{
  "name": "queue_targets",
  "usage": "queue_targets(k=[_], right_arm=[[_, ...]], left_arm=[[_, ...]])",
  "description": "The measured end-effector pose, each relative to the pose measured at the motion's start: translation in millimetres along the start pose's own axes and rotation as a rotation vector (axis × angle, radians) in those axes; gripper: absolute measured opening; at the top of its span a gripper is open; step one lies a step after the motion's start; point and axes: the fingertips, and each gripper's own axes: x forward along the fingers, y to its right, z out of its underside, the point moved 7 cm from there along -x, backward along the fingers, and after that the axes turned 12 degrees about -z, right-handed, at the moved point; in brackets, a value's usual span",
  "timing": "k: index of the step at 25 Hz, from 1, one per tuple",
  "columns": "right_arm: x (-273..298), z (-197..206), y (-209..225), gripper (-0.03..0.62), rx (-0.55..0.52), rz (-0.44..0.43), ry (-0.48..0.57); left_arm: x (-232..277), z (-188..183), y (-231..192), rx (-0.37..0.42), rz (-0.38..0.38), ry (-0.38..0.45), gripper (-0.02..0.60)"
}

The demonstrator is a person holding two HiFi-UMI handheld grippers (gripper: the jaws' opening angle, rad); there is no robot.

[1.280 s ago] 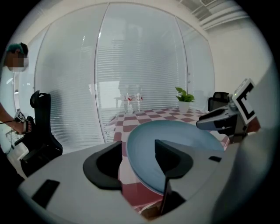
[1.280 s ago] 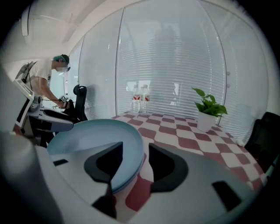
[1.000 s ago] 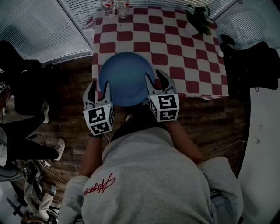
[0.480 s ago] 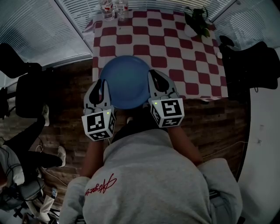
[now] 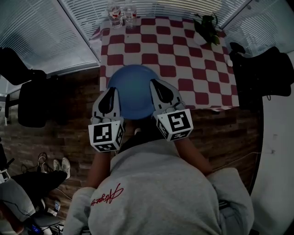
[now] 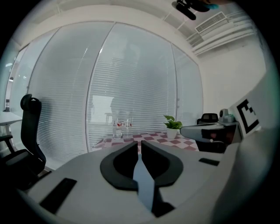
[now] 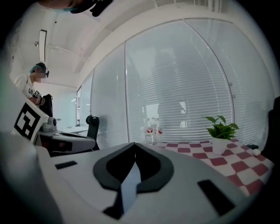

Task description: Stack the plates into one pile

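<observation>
Blinds [image 5: 41, 32] cover the window walls, with wood floor [image 5: 69, 133] below and a red-and-white checked table [image 5: 197, 64] mid-frame. Far left, a black office chair [image 5: 27, 98] stands on the floor, well apart from the table. Clear bottles [image 5: 120, 9] stand at the table's far-left corner.

Left gripper [image 5: 110, 94]: jaws have just been closing and are now clamped on the left rim of the blue plate [image 5: 133, 89]. Its own view shows a thin blue sliver of rim pinched between them.

Plate is at the table's near edge by the near-left corner and overhangs toward the person. Can't tell if it touches the table.

Right gripper [image 5: 161, 91]: same story, jaws just closed and clamped on the plate's right rim, blue sliver between them.

Potted plant [image 5: 206, 25] is at the far-right corner. Grey hoodie [image 5: 156, 188] fills the bottom of the head view.
</observation>
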Motion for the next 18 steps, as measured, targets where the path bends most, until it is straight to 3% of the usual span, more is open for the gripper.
queue_targets(k=[9, 18], right_arm=[[-1.5, -31.1, -13.6, 0.011, -0.026, -0.060, 0.072], [-13.3, -71.9, -22.1, 0.011, -0.087, -0.089, 0.129]], left_arm=[[-7.1, -27.2, 10.4, 0.041, 0.029, 0.069, 0.037], [-16.6, -58.8, 17.5, 0.022, 0.054, 0.133, 0.037]])
